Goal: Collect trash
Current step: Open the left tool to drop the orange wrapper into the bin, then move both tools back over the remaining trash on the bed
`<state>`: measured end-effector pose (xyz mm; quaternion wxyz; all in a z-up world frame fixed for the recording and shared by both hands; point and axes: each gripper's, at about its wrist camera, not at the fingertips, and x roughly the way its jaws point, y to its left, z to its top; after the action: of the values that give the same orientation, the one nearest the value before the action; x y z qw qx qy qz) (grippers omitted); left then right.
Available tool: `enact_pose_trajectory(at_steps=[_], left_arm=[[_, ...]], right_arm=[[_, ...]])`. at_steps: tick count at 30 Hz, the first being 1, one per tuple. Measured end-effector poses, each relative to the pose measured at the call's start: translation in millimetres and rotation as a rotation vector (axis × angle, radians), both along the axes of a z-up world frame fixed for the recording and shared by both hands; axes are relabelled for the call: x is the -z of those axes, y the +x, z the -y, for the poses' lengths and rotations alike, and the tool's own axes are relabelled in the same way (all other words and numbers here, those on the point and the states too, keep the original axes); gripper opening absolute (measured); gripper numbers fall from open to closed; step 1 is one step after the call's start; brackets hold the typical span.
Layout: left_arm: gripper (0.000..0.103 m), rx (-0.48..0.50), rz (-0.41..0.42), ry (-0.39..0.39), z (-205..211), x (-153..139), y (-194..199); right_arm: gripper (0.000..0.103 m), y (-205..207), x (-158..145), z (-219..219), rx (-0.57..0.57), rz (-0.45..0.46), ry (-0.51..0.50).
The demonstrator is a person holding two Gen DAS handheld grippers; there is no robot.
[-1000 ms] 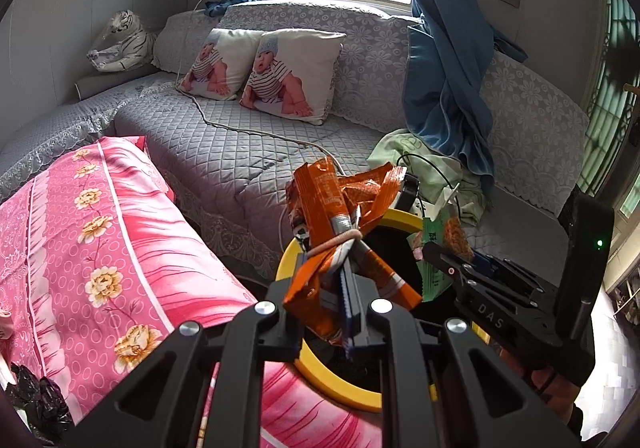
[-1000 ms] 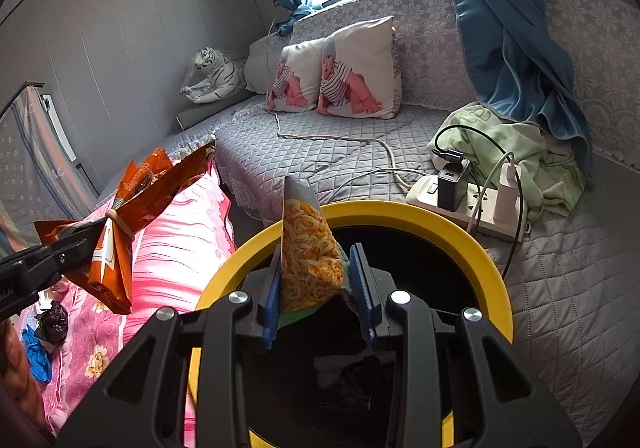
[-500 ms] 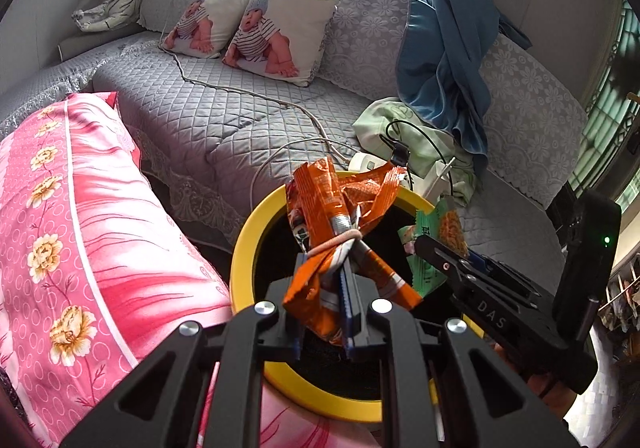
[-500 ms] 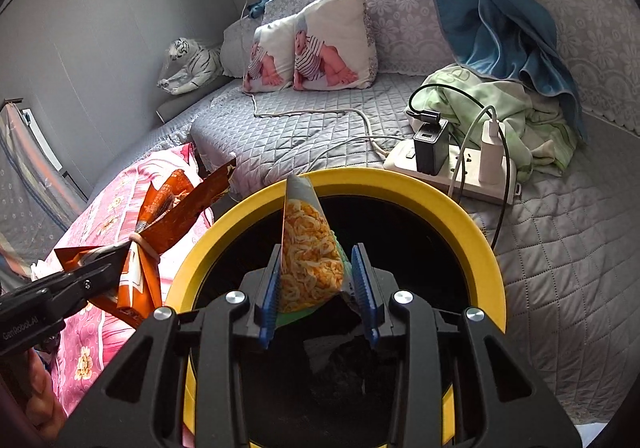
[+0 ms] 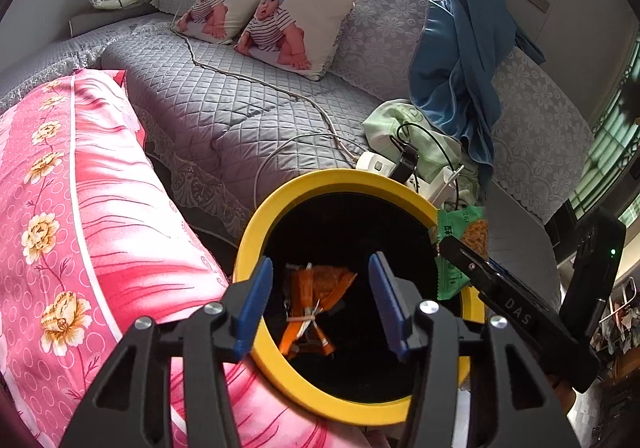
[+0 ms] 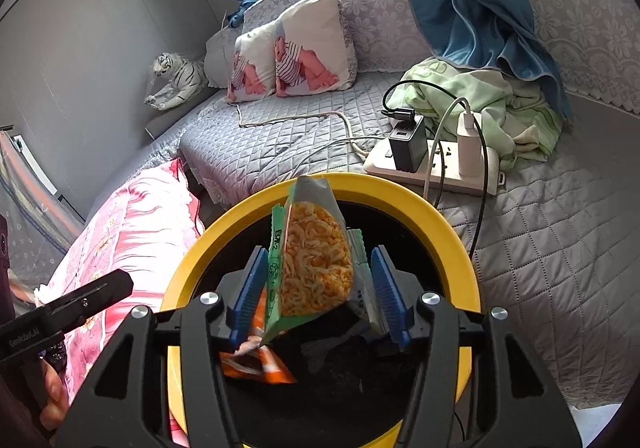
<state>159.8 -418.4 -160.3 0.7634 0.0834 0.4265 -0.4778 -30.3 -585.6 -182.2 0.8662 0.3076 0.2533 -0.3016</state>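
Open bin mouth (image 5: 280,203) beneath both tools

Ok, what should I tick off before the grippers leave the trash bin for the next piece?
1. Left gripper open: ok.
2. Orange snack wrapper inside the yellow-rimmed trash bin: ok.
3. Right gripper open: ok.
4. Green noodle packet over the bin's opening: ok.
5. Packet clear of the right gripper's fingers: not ok, it sits between them.
6. Packet touching a finger: cannot tell.
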Motion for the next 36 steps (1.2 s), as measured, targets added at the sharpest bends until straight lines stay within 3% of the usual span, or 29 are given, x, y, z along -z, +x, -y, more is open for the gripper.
enact_pose_trajectory(at_steps=[11,21,27,36], left_arm=[[0.052,-0.106,0.025,-0.075,-42.2,-30.2,21.6],[0.052,-0.263,0.106,-0.111,-143.8,-65.7,49.5],[0.052,-0.378,0.147,-0.137,-230.4,-82.1,60.1],[0.052,-0.577,0.204,-0.133,-350.9,-94.8,64.0]], right_arm=[[0.052,-5.9,-26.5,-11.4,-0.020,0.051,-0.062],[0.052,8.5,-50.5,-33.8,-0.083,0.067,-0.119],[0.052,34.6,-61.2,-64.8,-0.202,0.065,-0.155],[0.052,98.3,-68.5,-141.7,-0.490,0.052,-0.183]])
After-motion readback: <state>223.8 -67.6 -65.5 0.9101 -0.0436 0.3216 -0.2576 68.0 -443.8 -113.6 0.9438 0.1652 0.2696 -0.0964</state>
